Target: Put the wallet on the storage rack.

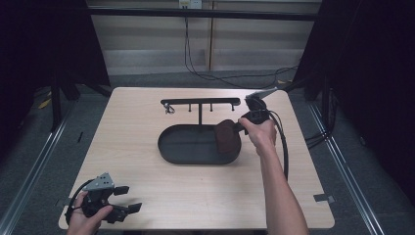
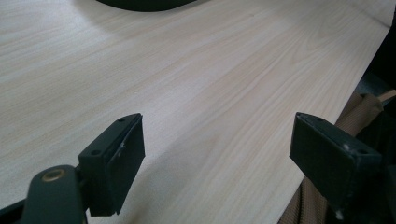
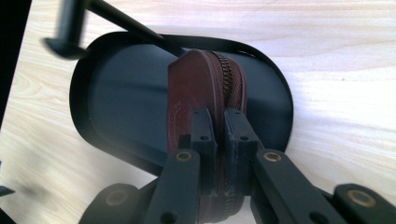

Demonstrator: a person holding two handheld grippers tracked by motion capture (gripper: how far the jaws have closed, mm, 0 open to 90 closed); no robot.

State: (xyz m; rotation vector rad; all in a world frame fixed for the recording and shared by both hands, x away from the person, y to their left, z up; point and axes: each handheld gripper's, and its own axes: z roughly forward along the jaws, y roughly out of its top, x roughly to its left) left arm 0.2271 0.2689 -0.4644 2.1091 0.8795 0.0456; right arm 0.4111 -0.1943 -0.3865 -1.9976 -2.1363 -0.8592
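A round brown leather pouch [image 1: 225, 136] with a zipper along its edge hangs over the right end of a black oval tray [image 1: 188, 147]. My right gripper [image 1: 241, 125] is shut on that pouch [image 3: 201, 88], its fingers [image 3: 203, 130] pinching the zipped rim from both sides above the tray [image 3: 116, 102]. A black T-shaped hanger stand [image 1: 200, 103] rises from the tray's far side, with a small metal ring on its left hook. My left gripper [image 1: 128, 198] rests at the table's front left corner, held open [image 2: 217, 154] over bare wood with nothing between its fingers.
The light wooden table [image 1: 147, 186] carries the tray at its middle. The stand's crossbar [image 3: 112, 18] passes close above the pouch in the right gripper view. Cables run across the floor behind the table. Dark curtains flank both sides.
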